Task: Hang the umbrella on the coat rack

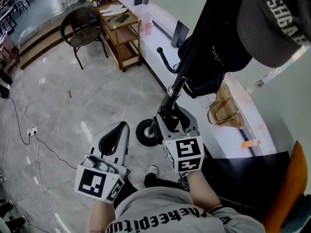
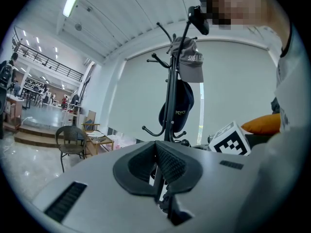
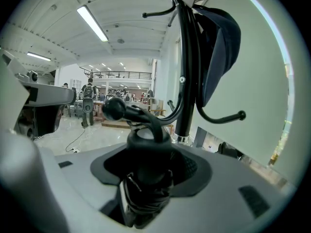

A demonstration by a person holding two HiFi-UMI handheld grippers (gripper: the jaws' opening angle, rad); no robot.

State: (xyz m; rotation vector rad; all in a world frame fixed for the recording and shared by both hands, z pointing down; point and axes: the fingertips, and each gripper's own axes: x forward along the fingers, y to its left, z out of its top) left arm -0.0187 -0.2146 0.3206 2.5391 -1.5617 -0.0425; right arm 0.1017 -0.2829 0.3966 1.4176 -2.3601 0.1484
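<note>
black umbrella (image 3: 146, 140): folded, clamped between the right gripper's (image 3: 150, 166) jaws, its rounded end sticking out past them.
right jaws: closed on the umbrella.
coat rack (image 3: 187, 57): pole just beyond the right jaws, slightly to their right.
hook (image 3: 116, 108): ball-tipped arm curving right over the umbrella's end; whether they touch i cannot tell.
left gripper (image 2: 158, 171): jaws pressed together, nothing between them; rack well ahead of them.
caps: grey cap (image 2: 190, 62) and dark cap (image 2: 177, 106) hang on the rack, high above both jaws.
</note>
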